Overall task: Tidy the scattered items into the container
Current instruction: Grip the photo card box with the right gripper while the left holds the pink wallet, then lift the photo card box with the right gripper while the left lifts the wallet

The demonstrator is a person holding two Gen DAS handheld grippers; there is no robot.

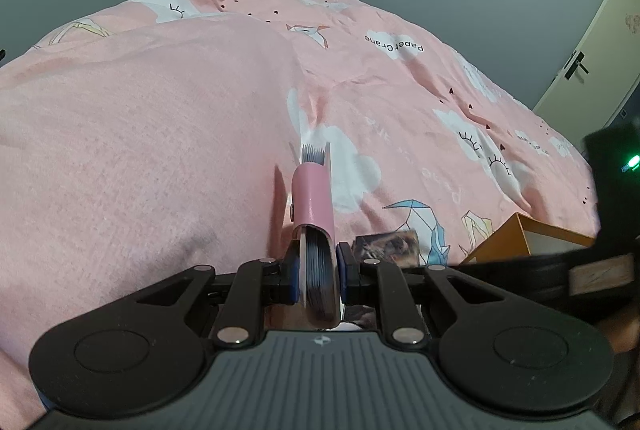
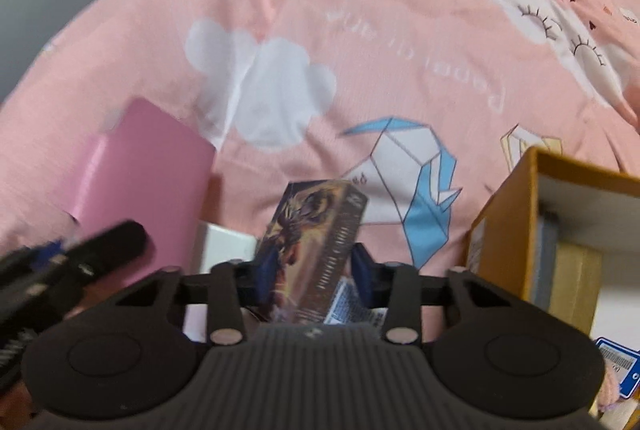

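With the left gripper [image 1: 318, 270] clamped on a pink card holder [image 1: 313, 200] and the right gripper [image 2: 316, 266] closed around a printed card box [image 2: 316, 250], the transfer step applied, and both items probably required carrying to the orange box [image 2: 520, 214].

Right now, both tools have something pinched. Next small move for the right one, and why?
Probably carry the right tool over to the orange box at its right. Its pads already clamp the dark illustrated carton, and the box stands open close by. The left tool holds the pink card holder, clear of that path.

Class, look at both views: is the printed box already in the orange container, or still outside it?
Outside. The right gripper holds the printed box left of the orange container.
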